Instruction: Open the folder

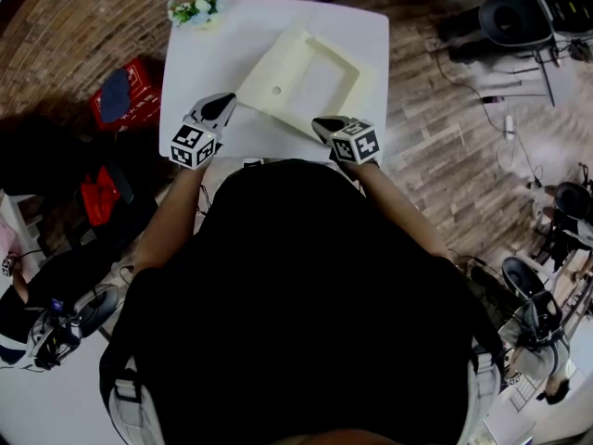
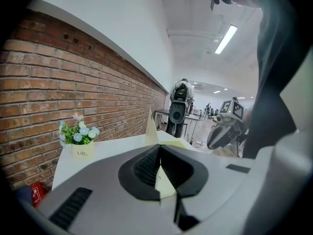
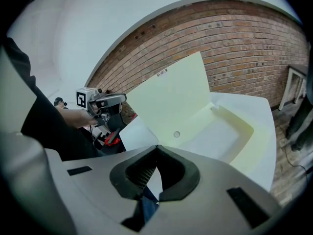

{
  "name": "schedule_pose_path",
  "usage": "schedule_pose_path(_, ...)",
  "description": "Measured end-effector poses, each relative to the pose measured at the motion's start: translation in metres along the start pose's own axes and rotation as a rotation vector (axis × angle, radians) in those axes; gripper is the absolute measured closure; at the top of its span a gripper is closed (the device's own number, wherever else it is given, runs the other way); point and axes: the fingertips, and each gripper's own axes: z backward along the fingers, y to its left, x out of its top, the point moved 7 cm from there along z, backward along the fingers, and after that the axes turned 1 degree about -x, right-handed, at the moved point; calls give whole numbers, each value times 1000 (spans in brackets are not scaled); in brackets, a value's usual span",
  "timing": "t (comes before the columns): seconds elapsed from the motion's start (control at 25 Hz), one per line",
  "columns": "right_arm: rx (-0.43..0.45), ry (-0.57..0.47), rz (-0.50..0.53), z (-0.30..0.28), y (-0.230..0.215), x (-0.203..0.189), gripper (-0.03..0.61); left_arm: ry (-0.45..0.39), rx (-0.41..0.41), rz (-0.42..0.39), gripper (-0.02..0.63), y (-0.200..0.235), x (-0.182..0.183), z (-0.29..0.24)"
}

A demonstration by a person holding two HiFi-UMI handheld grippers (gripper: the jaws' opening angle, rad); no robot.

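Currently left gripper (image 1: 224, 102) pinches the folder cover (image 1: 273, 70) at its tips, right gripper (image 1: 324, 124) closed empty; shallow pinch could slip, dropping cover shut.

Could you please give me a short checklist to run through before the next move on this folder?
1. Left gripper gripping the folder lid: ok, jaws shut on its edge.
2. Folder lid lifted off the folder tray: ok, it stands steeply raised.
3. Right gripper steadying the folder tray: cannot tell; jaws together by the near corner, contact unclear.
4. Flower pot away from the lid: ok, it sits at the far table corner.
5. Folder tray fully on the table: ok.
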Motion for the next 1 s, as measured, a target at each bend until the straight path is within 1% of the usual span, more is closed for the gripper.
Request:
schedule_pose_path(0.28, -8, -9, -14, 2, 1, -1, 555, 10, 46, 32, 600, 22, -8, 9)
schedule_pose_path(1.0, -45, -17, -47, 4, -2, 3, 555, 83, 166, 89, 600, 89, -38, 18)
